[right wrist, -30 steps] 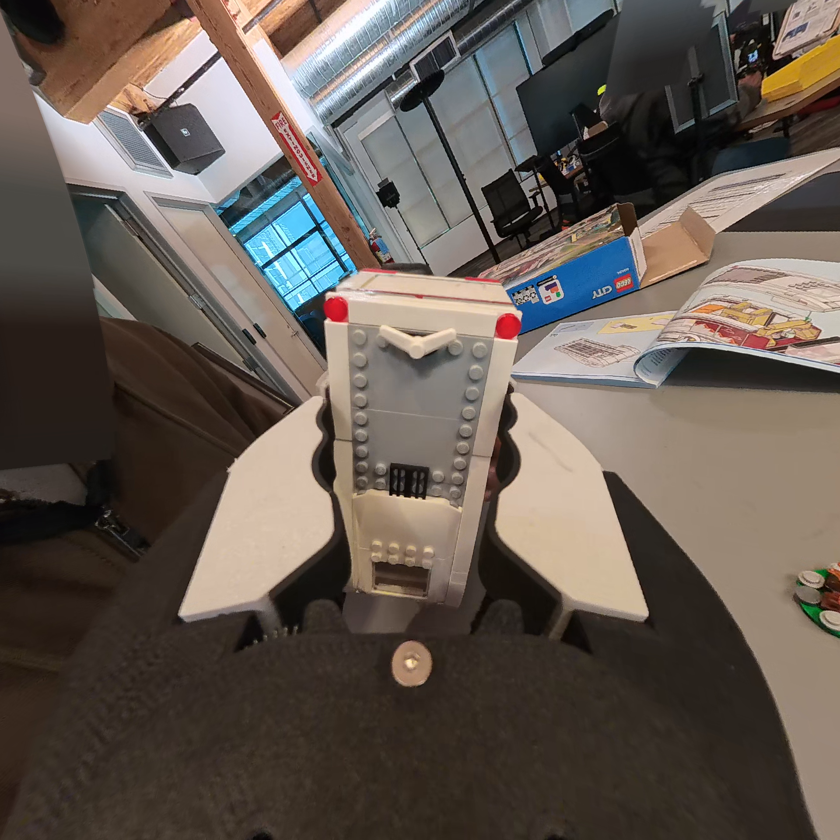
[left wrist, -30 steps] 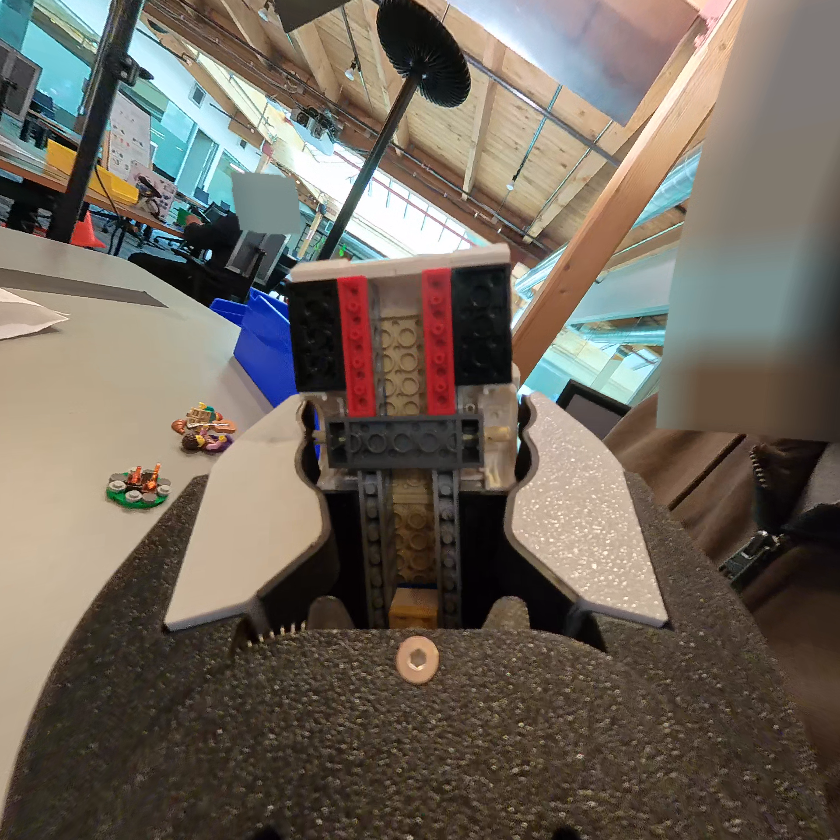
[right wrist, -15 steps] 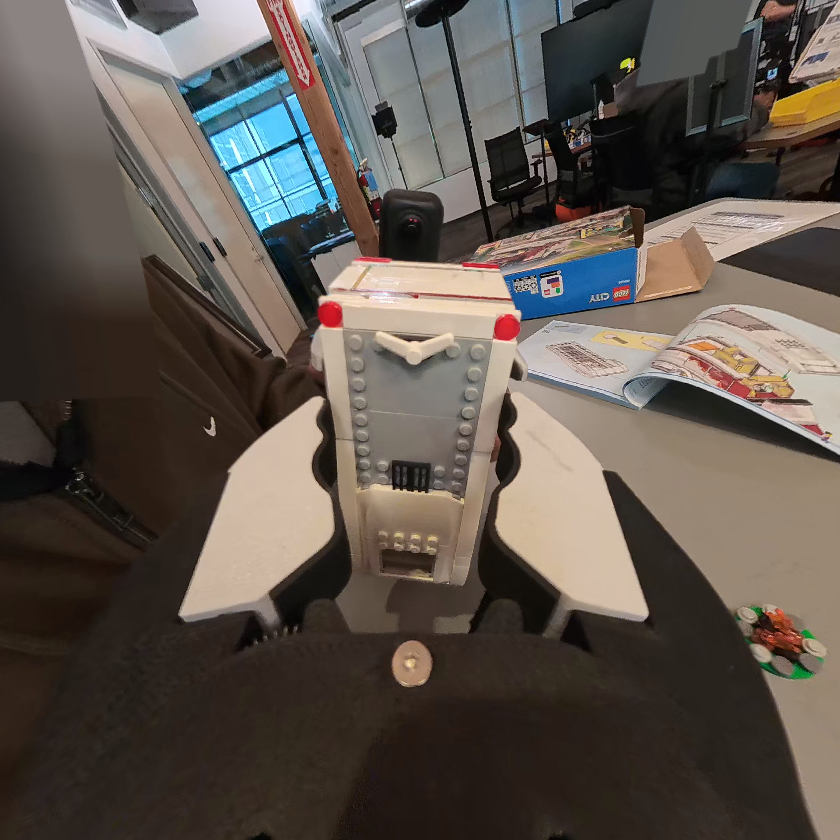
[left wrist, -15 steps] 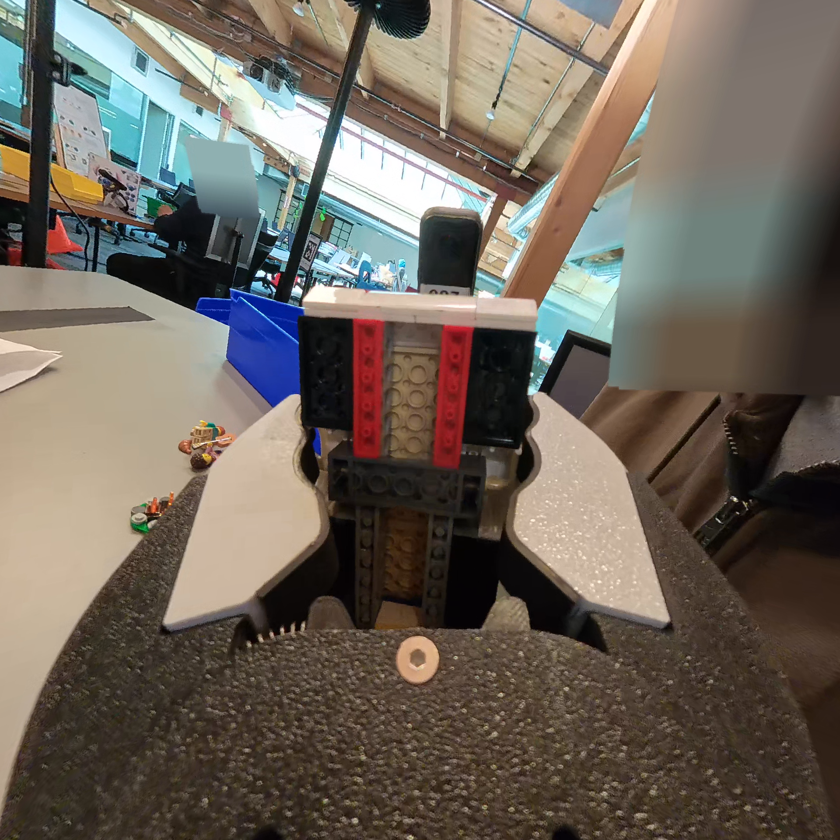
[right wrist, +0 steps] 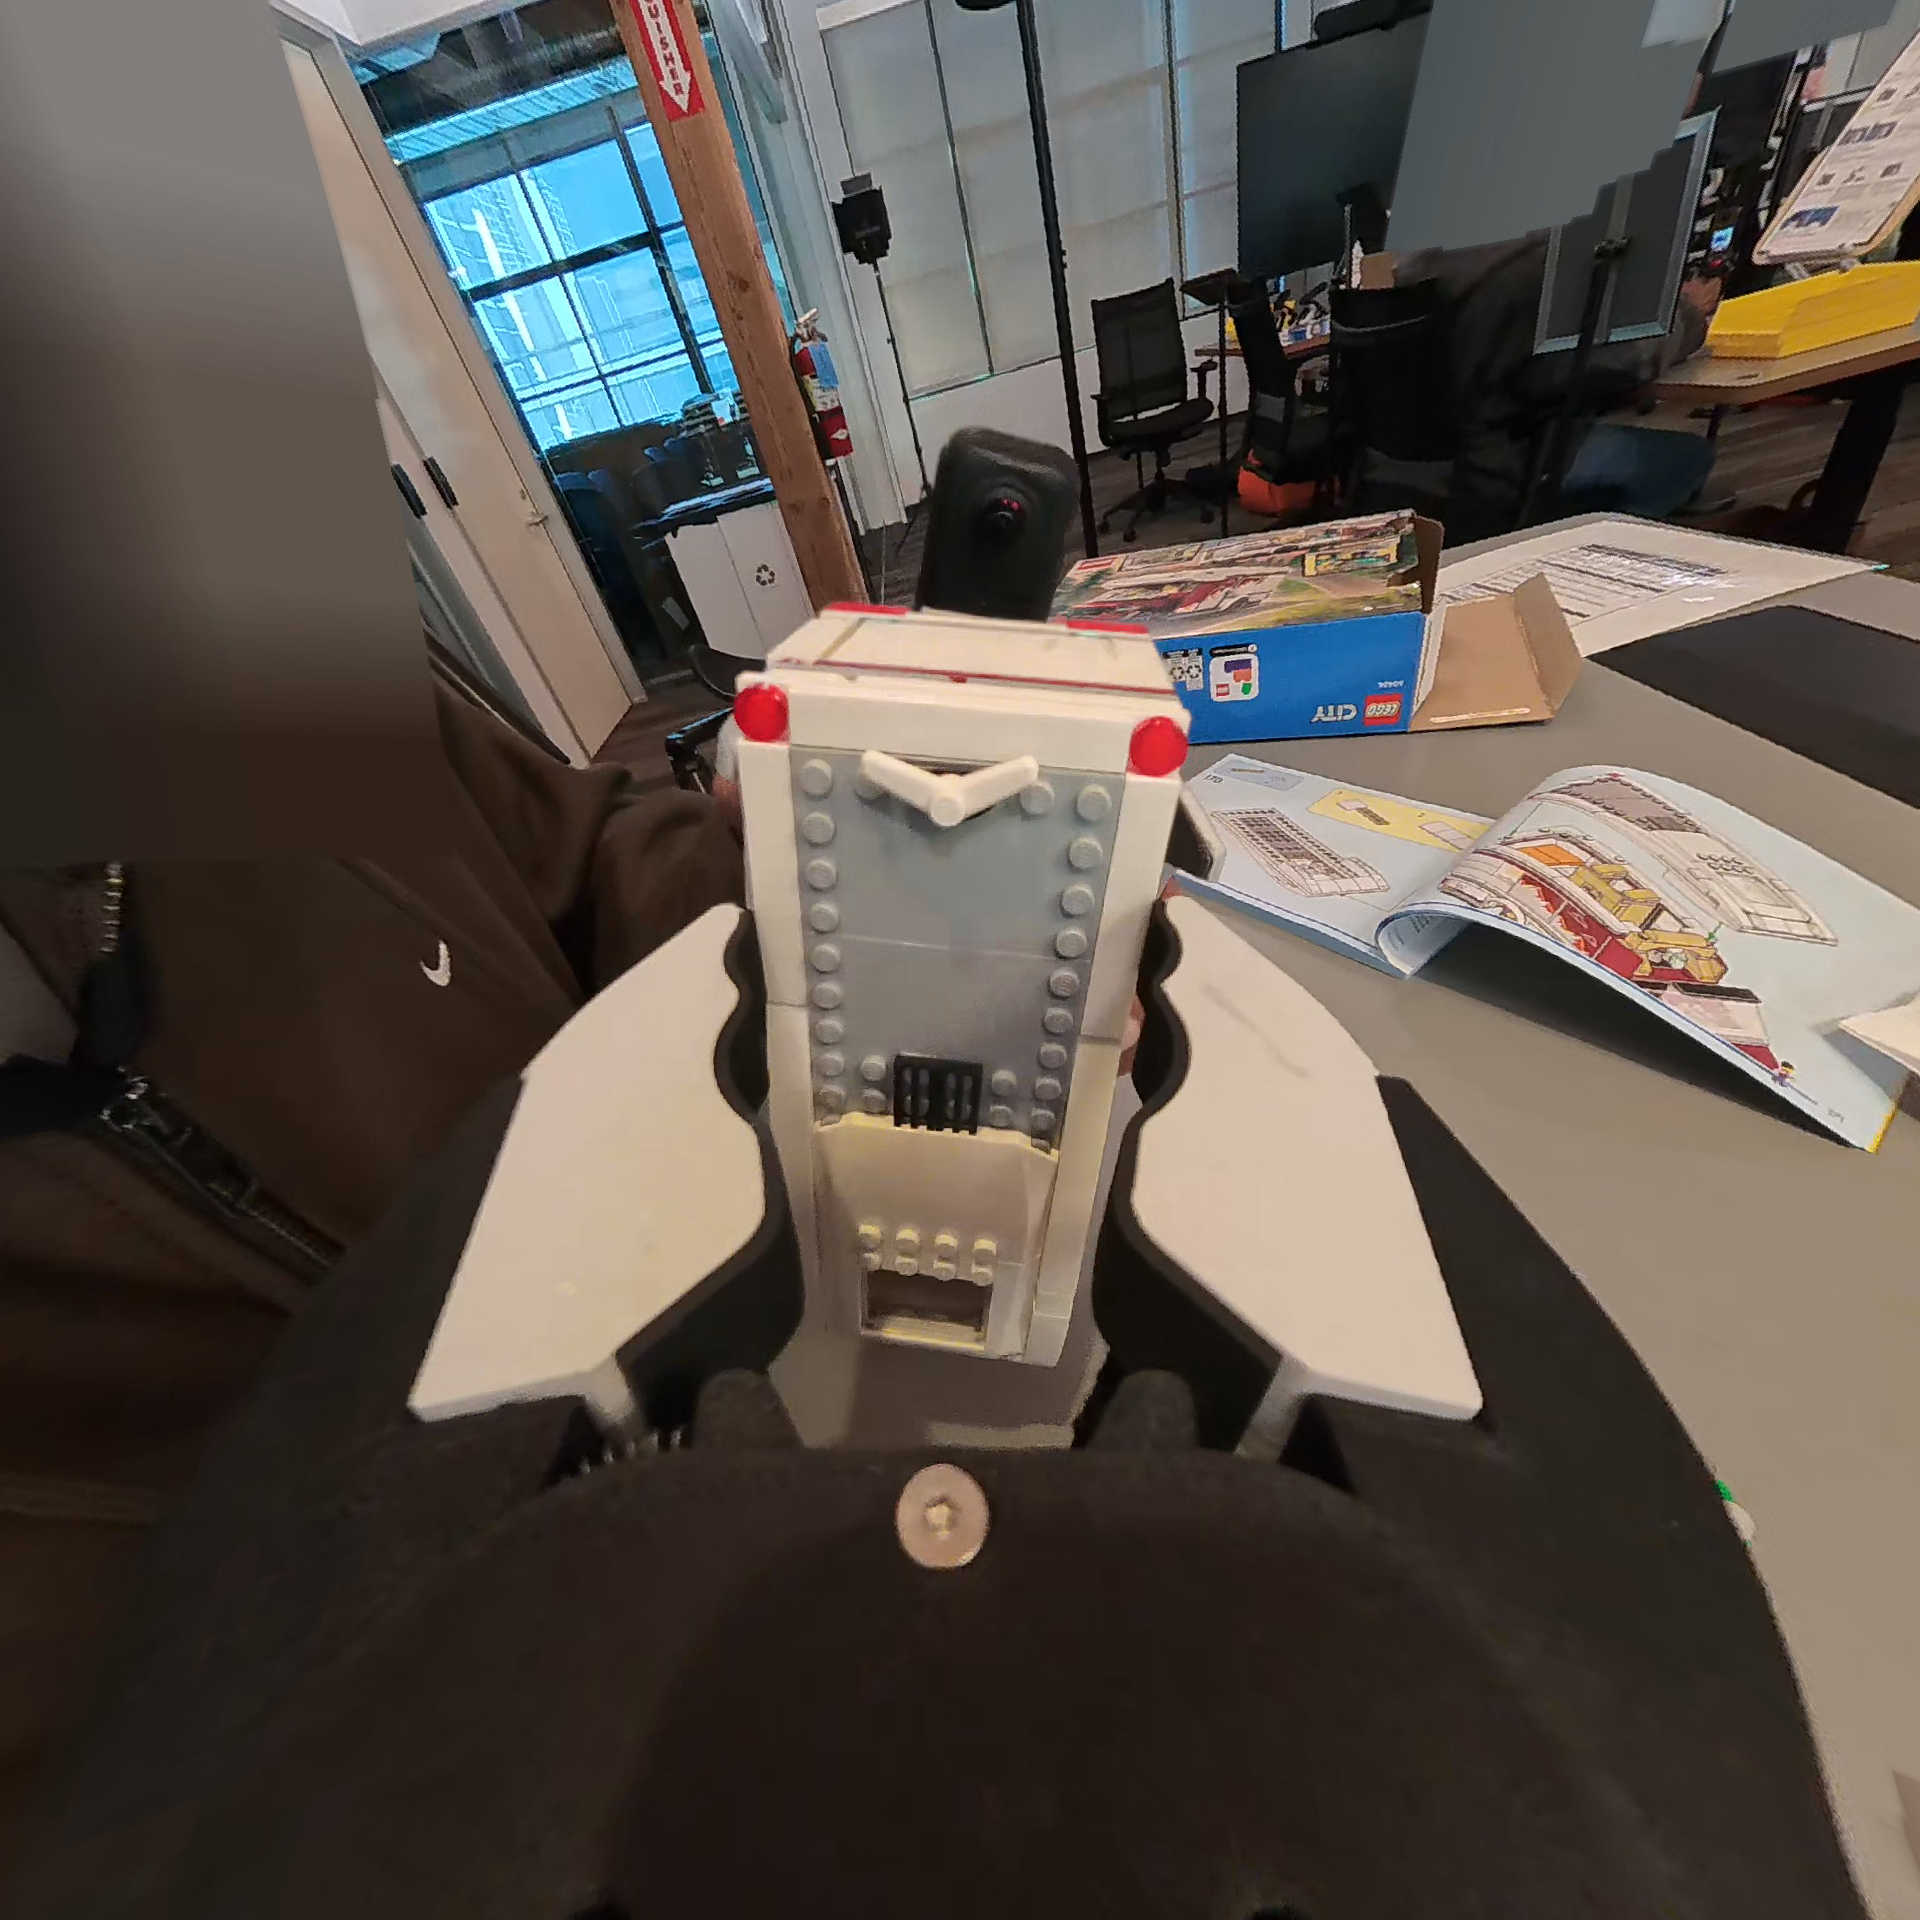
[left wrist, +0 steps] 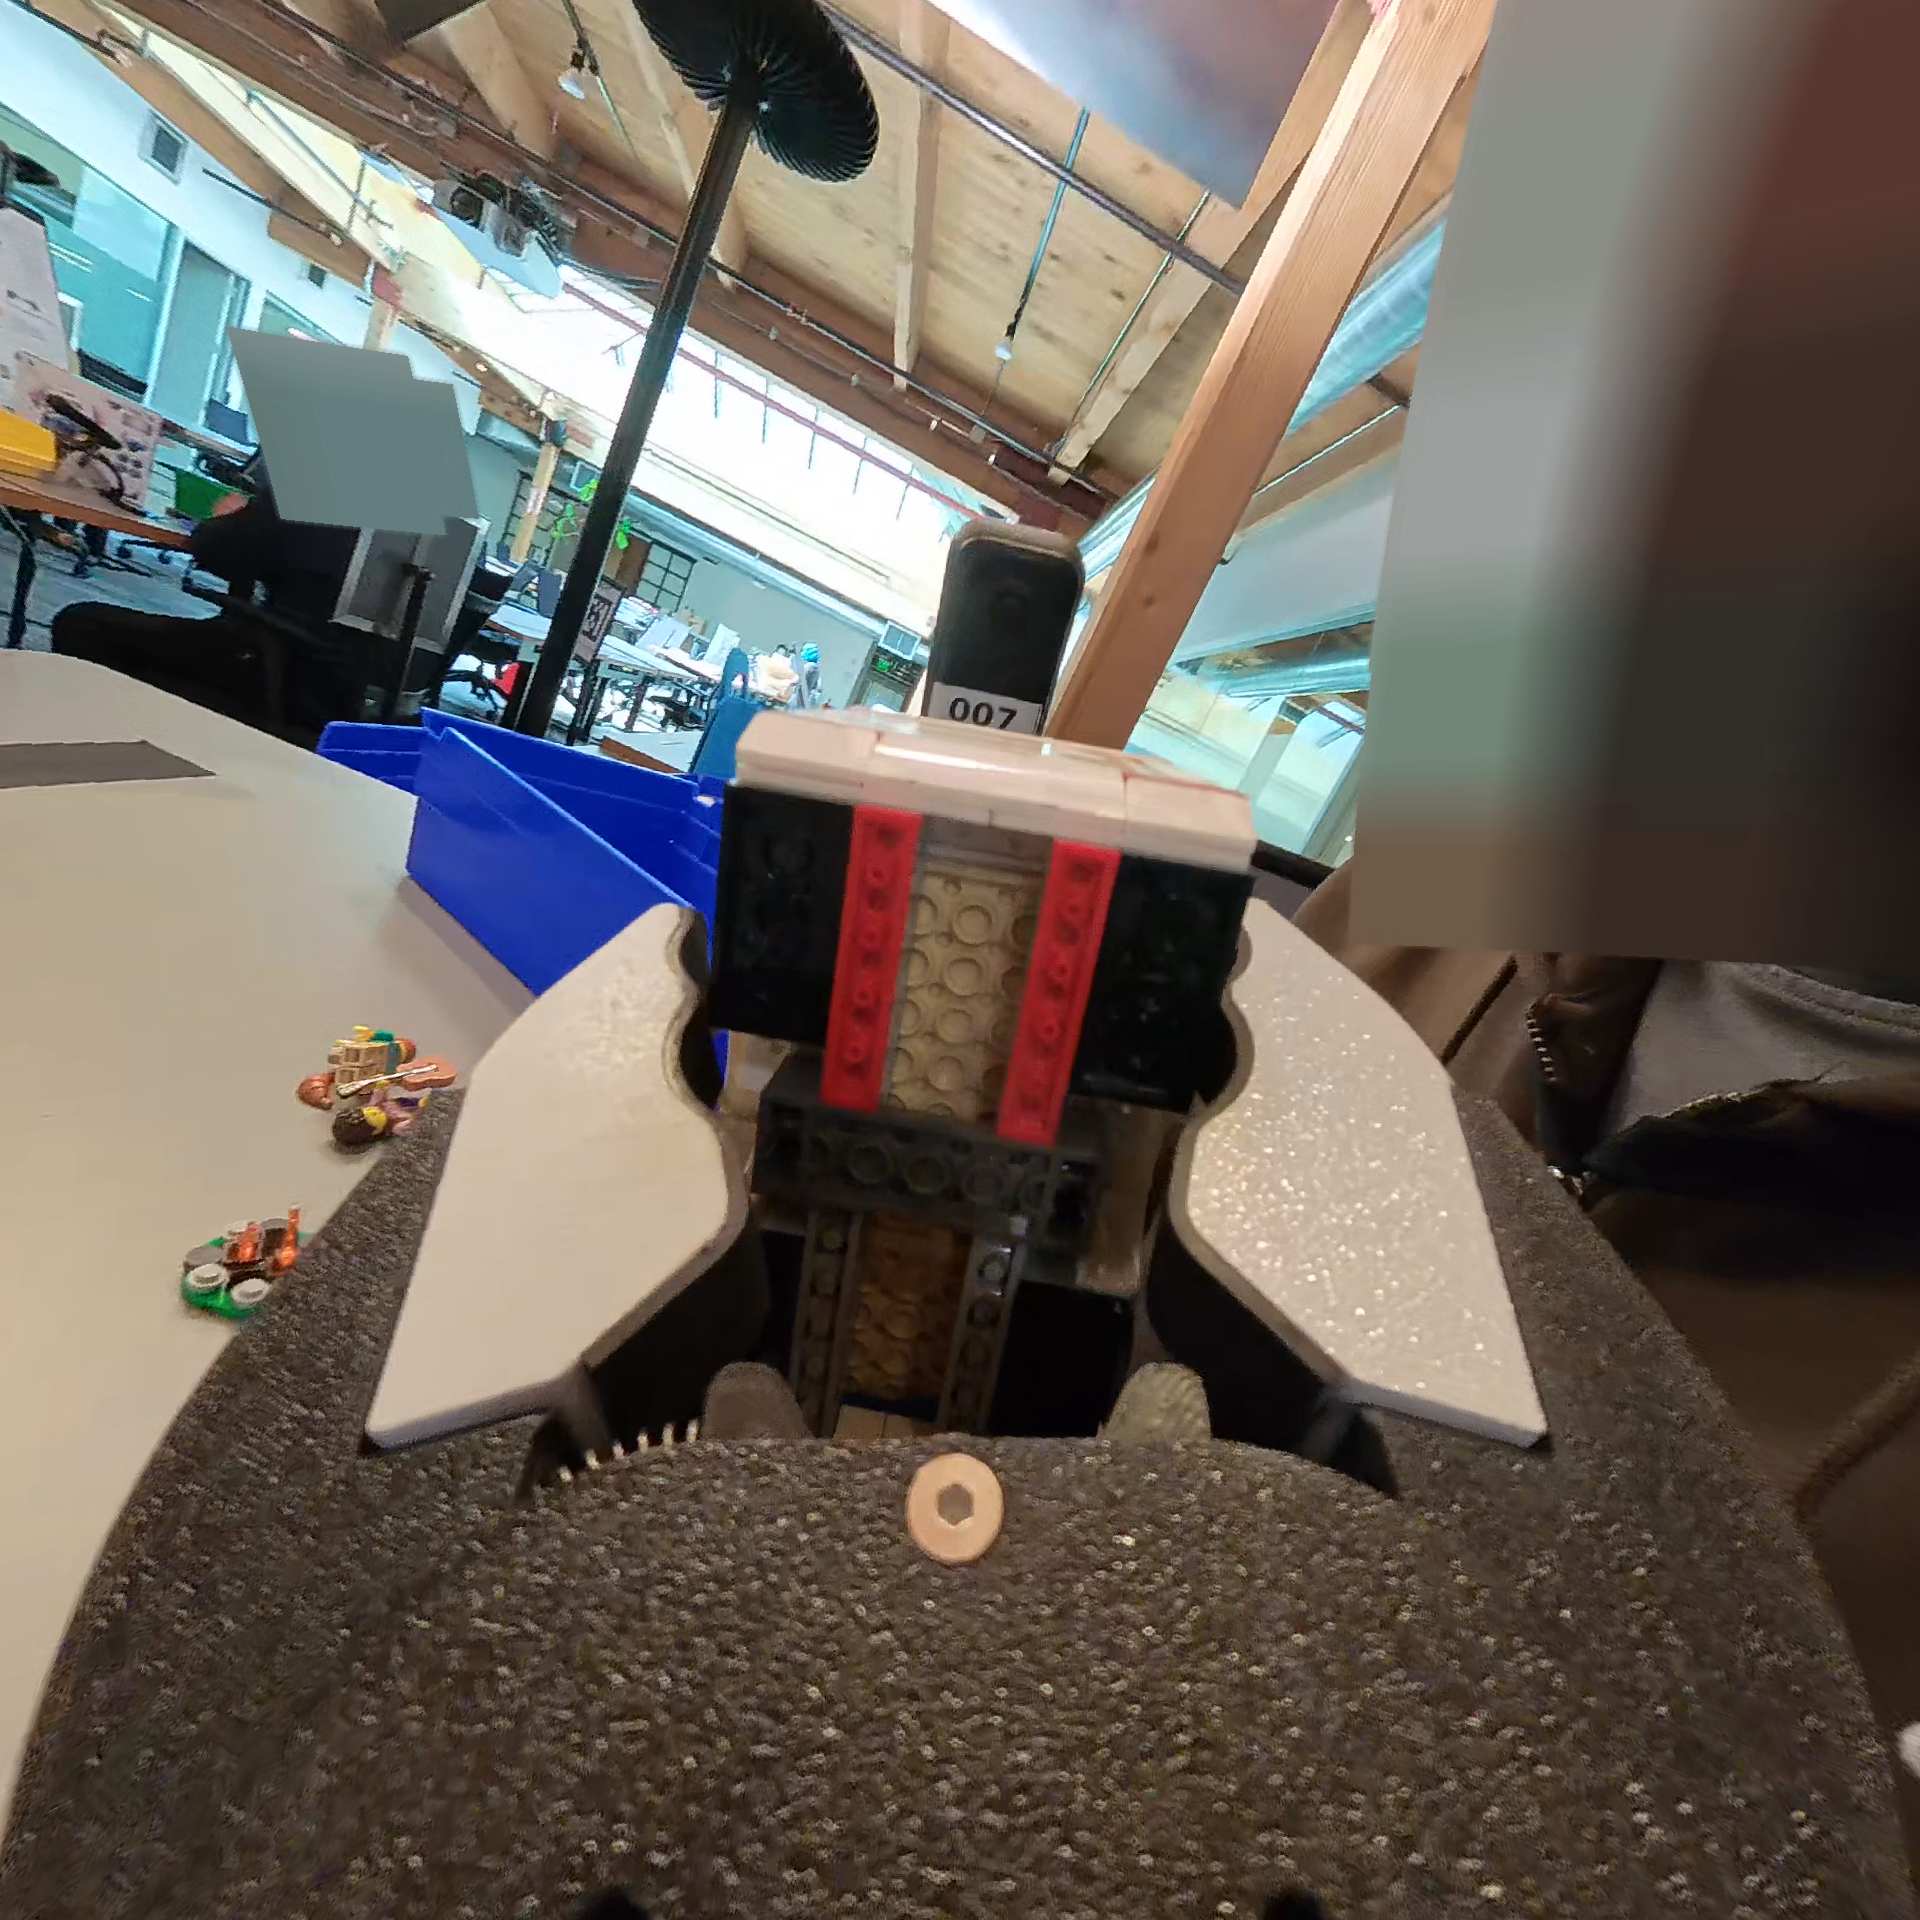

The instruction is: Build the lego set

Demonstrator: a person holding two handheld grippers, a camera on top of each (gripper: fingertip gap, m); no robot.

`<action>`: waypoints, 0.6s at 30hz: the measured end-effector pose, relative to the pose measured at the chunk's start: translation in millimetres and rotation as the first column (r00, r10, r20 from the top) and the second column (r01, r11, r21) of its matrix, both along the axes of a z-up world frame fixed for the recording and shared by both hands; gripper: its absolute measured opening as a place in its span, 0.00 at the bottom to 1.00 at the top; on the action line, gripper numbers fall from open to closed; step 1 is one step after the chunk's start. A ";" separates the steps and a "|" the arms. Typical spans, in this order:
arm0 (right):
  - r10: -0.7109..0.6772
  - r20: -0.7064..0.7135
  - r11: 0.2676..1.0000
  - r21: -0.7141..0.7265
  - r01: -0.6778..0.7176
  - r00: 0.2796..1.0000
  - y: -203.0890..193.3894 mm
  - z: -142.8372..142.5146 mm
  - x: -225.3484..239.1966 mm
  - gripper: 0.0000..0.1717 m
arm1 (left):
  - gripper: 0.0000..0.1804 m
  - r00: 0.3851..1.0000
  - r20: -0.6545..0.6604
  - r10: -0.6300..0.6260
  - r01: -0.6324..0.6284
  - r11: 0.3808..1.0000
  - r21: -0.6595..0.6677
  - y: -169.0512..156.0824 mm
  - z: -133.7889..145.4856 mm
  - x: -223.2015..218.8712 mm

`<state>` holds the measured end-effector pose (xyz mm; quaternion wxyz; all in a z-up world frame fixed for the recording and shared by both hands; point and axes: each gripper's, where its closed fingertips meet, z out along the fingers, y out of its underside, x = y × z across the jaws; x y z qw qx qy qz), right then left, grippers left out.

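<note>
Brick model (right wrist: pixel 940 966) (white-topped) between both tongs

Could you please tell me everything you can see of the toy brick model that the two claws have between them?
The white, boxy toy brick model is plastic and held above the grey table. The right wrist view shows its grey studded roof, a white V-shaped piece, a black grille and two red round studs. The left wrist view shows its underside: black, red and tan plates, a dark grey crossbar. The right claw presses its white sides; the left claw flanks the black plates.
</note>
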<state>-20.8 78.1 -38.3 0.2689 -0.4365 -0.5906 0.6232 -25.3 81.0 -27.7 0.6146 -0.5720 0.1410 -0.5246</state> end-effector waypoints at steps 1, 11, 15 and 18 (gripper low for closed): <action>0.003 0.001 1.000 0.005 -0.003 1.000 -0.7 -0.5 0.1 0.41 | 0.52 1.000 0.006 -0.010 0.010 1.000 0.003 -1.1 1.2 -0.2; 0.008 0.029 0.995 0.097 -0.010 1.000 -5.6 -5.5 -1.8 0.41 | 0.51 0.991 -0.130 0.018 -0.010 0.998 0.065 -8.0 4.2 -1.5; 0.006 0.024 0.998 0.059 -0.007 1.000 -5.2 -5.4 -4.6 0.41 | 0.51 0.996 -0.075 0.041 -0.037 0.998 0.050 -8.7 -0.7 -4.1; -0.023 -0.004 0.999 0.032 0.023 1.000 -2.3 -1.8 -7.2 0.41 | 0.51 0.998 -0.013 0.062 -0.062 0.997 0.038 -8.9 -2.8 -7.4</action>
